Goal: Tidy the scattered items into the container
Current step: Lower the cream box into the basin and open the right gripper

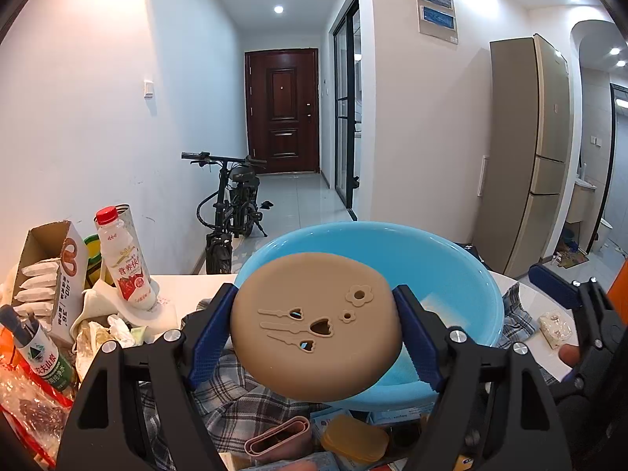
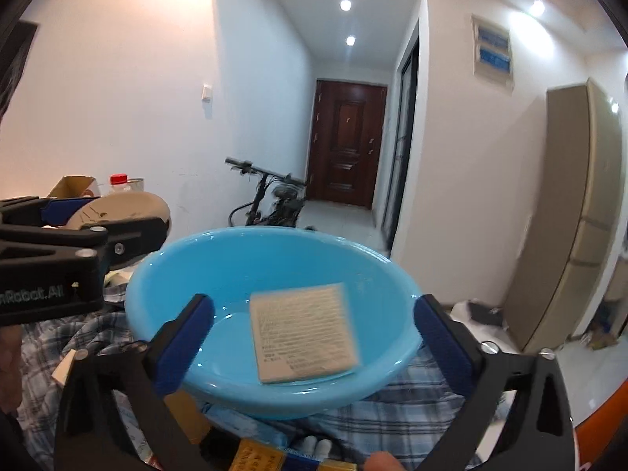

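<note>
Left wrist view: big blue basin (image 1: 463, 271) sits right ahead, and your left gripper (image 1: 314, 325) pinches the tan disc (image 1: 314, 322) edgewise above its near rim. Looks light, rubbery. Your right gripper (image 2: 314, 337) hangs wide open, empty.

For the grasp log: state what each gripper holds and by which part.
Left gripper clamps the tan round disc by its opposite side edges, above the blue basin. Right gripper is open, holding nothing.

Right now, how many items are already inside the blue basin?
1: a flat printed packet lies on the floor of the blue basin. The left gripper holds the tan disc above the rim.
</note>
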The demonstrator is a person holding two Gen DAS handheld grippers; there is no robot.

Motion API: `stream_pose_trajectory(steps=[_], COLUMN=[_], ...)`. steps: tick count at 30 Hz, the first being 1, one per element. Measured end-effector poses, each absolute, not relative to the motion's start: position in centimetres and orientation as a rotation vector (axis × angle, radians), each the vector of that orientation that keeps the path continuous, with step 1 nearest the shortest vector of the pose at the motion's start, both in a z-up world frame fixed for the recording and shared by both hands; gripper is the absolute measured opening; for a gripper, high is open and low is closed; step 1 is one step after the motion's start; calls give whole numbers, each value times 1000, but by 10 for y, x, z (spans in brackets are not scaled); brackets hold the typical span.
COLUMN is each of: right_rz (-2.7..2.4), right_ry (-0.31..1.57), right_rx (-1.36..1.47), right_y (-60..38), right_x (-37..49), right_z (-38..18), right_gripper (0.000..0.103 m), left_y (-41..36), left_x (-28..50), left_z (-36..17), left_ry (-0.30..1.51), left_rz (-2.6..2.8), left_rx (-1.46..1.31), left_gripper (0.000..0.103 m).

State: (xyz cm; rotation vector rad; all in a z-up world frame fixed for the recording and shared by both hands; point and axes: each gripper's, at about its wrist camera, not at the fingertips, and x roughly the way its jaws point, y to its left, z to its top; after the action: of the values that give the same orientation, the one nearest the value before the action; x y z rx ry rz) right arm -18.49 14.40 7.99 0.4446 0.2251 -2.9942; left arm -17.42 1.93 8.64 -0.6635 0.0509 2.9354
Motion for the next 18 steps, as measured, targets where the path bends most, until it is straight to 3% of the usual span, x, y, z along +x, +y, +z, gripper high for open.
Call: stream_pose_trajectory(steps=[5,11,18], right_rz=[-3025,-3056,-3225], right_ry=[310,255,-52], right_rx=[398,450,420], right_y=[136,148,203], right_x=[-178,-191,-197], right_z=[82,78,80], right_gripper=[103,103,103], left_y=[20,21,24], left_x=[-173,-174,-175], left_z=[87,87,85], left_ry=[51,61,70], left_rz=[2935,2931,2922], left_rx=[-664,-664,-665], left_gripper=[78,78,78])
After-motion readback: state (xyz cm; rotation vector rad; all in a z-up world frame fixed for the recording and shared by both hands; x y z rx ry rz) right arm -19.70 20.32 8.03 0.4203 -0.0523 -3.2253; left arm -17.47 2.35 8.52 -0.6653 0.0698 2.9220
